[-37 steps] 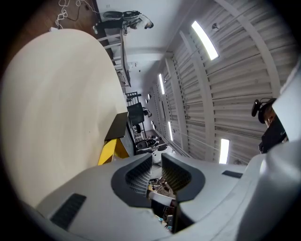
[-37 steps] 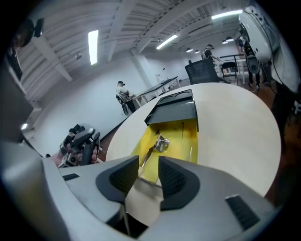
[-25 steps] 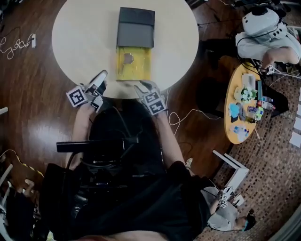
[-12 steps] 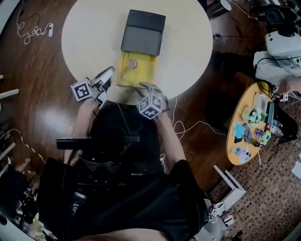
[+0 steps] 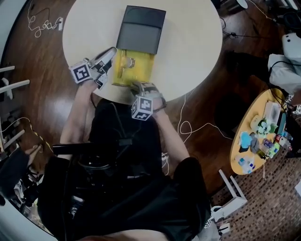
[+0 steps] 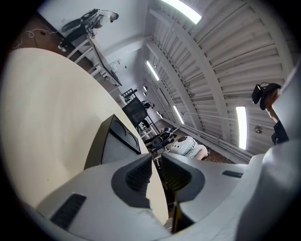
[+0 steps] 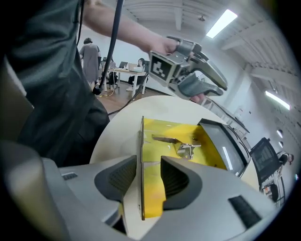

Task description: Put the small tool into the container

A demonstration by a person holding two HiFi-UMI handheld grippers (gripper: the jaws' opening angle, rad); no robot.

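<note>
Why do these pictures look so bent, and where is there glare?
Head view: the wide-angle lens curves the room around the table, and the edges are dim. Left gripper view: black corners, ceiling light strips washed out white. Right gripper view: same dark rim, the yellow tray sharp, a ceiling lamp glaring.

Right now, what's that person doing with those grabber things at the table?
A person holds a gripper in each hand at the round table. The right gripper has its jaws around the front wall of the yellow drawer, which is pulled out of the dark container. The jaws have just been opening, so they aren't squeezing it. The small tool lies in the drawer. The left gripper hovers beside it, empty.
</note>
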